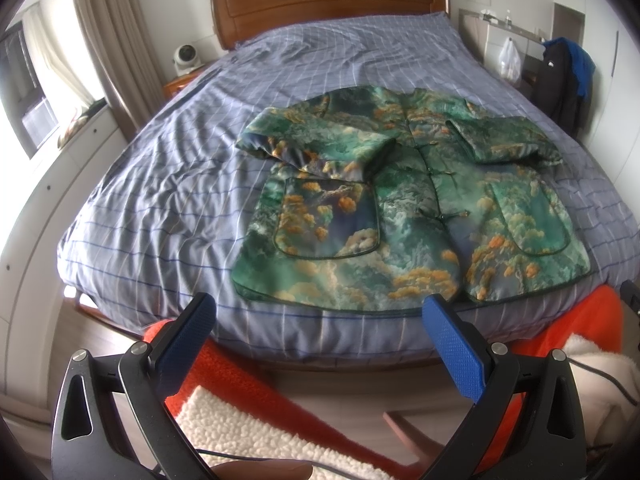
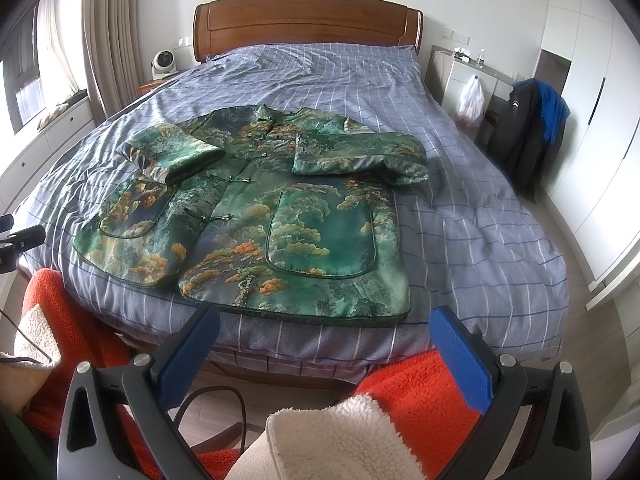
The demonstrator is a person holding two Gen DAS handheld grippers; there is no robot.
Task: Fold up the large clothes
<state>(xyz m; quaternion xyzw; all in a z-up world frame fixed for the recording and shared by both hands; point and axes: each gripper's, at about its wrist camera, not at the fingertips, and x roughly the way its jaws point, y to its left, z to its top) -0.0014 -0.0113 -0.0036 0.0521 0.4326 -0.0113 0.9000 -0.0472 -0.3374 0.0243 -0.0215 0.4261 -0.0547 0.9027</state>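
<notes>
Jacket (image 1: 408,200) flat on bed (image 1: 160,184), both sleeves folded in, hem nearest me, long axis toward headboard. My left claw (image 1: 320,312) and right claw (image 2: 324,324) both spread, empty, short of hem; neither clearly nearer.

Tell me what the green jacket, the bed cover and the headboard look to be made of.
Green jacket: seemingly a satin or brocade-like woven fabric, smooth with a soft sheen, printed with trees and clouds; looks lightly padded, edges dark-piped.
Bed cover: matte woven cloth, probably cotton, grey-blue check, creased.
Headboard: reddish-brown wood, glossy varnish, with visible highlights.
</notes>
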